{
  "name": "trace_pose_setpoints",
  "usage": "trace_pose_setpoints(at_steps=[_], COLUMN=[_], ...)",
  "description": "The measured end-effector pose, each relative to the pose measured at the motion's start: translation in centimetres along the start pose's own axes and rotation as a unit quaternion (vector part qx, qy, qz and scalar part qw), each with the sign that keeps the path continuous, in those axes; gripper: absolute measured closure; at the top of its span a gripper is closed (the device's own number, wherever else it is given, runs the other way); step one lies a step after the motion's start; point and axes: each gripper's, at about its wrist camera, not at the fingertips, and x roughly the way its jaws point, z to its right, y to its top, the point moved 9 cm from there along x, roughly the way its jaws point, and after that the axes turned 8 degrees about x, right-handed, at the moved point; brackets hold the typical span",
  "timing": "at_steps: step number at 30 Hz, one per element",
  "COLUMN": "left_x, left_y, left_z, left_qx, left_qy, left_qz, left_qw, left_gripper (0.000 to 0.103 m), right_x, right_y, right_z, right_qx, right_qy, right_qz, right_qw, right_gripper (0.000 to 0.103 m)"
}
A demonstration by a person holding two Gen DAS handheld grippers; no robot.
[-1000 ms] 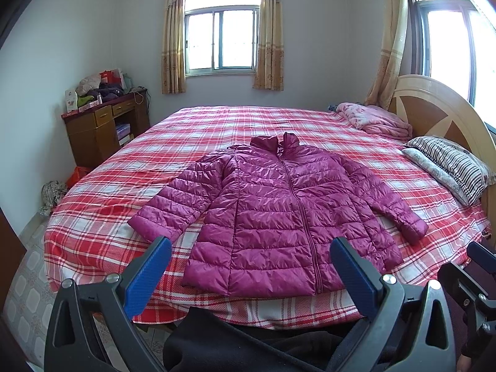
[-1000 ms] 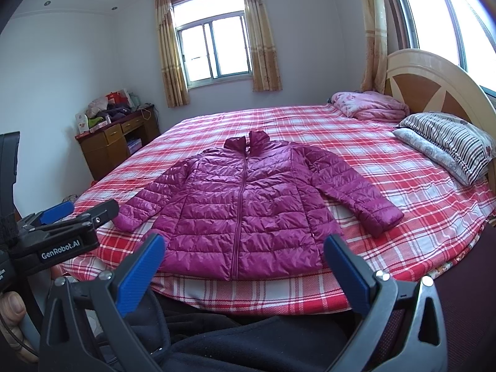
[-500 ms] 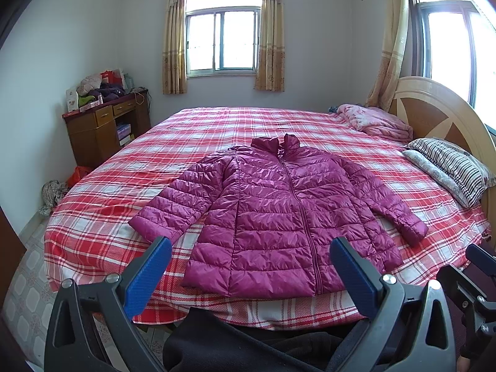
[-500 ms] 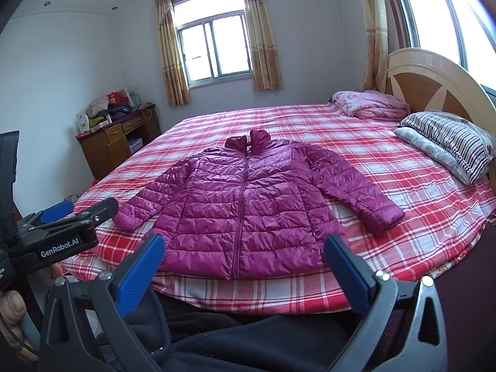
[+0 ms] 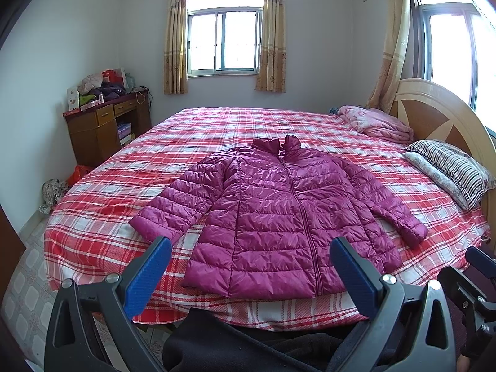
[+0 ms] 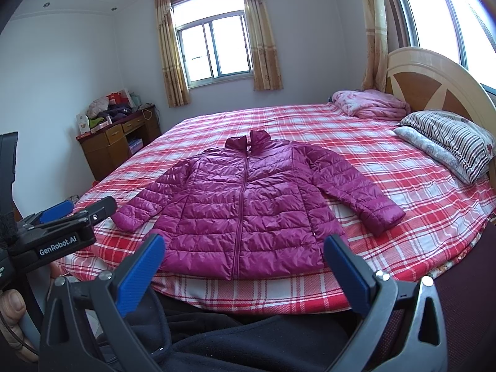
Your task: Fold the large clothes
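- My left gripper (image 5: 251, 274), lower frame of left wrist view: blue pads (image 5: 148, 276) spread wide apart, nothing between them; it hangs short of the bed edge, clear of the fabric.
- My right gripper (image 6: 245, 271), lower frame of right wrist view: likewise wide open w/ blue pads (image 6: 346, 274) well apart, holding nothing. The left gripper also shows at left edge of this view (image 6: 59, 217), black body w/ white lettering.
- Dark garment (image 6: 235, 341), bottom center, just behind both tools; hangs below the bed edge.
- Magenta puffer jacket (image 5: 279, 217), frame center in both views (image 6: 245, 204): lies flat on the bed, front up, zipped, collar toward the far window, hem nearest me at the bed's near edge. Both sleeves spread out & angled down to either side; left-of-frame cuff lies just above my left pad in left wrist view. Not touched by either tool.
- Bed w/ red plaid sheet (image 5: 102, 217): fills mid frame; jacket sits on its near half.
- Striped pillow (image 5: 449, 170), right of frame, near the wooden headboard (image 5: 434, 114); pink folded blanket (image 5: 375, 122) beyond it, upper right.
- Wooden desk (image 5: 102, 130), left of frame against the wall, clutter piled on top.
- Curtained window (image 5: 224, 40), upper center, on far wall.
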Motion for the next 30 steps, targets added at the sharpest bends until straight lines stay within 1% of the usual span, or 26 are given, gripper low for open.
trace_pose_setpoints(at_steps=[14,18,20,22,23,25,27,29,30], left_x=[0.0,0.5,1.4,3.2,4.1,6.0,7.7,9.1,9.9], left_y=[0.0,0.0,-0.1,-0.5,-0.7,-1.5,-2.2,-2.5,-2.5], left_z=[0.0,0.1,0.0,0.2,0.0,-0.1,-0.3,-0.4,-0.1], left_qx=[-0.001,0.000,-0.002,-0.011,-0.019,-0.041,-0.051,-0.038,-0.023], left_qy=[-0.001,-0.011,-0.011,-0.031,-0.037,-0.055,-0.051,-0.031,-0.027], left_qz=[0.000,-0.002,-0.005,-0.020,-0.029,-0.049,-0.068,-0.069,-0.069], left_qw=[1.0000,0.9999,0.9999,0.9993,0.9987,0.9964,0.9951,0.9965,0.9970], left_gripper=[0.001,0.001,0.001,0.001,0.001,0.001,0.001,0.001,0.001], right_x=[0.0,1.0,2.2,3.8,4.7,6.2,7.9,9.7,10.7], right_y=[0.0,-0.1,-0.3,-0.4,-0.5,-0.5,-0.5,-0.4,-0.4], right_z=[0.0,0.6,1.9,3.5,4.3,5.9,7.9,10.0,11.2], right_qx=[0.001,0.015,0.036,0.057,0.061,0.060,0.065,0.082,0.092], right_qy=[0.003,0.018,0.008,0.004,-0.008,-0.029,-0.058,-0.073,-0.082], right_qz=[-0.003,-0.014,-0.019,-0.030,-0.034,-0.030,-0.026,-0.033,-0.038], right_qw=[1.000,1.000,0.999,0.998,0.998,0.997,0.996,0.993,0.992], right_gripper=[0.000,0.000,0.000,0.000,0.000,0.000,0.000,0.000,0.000])
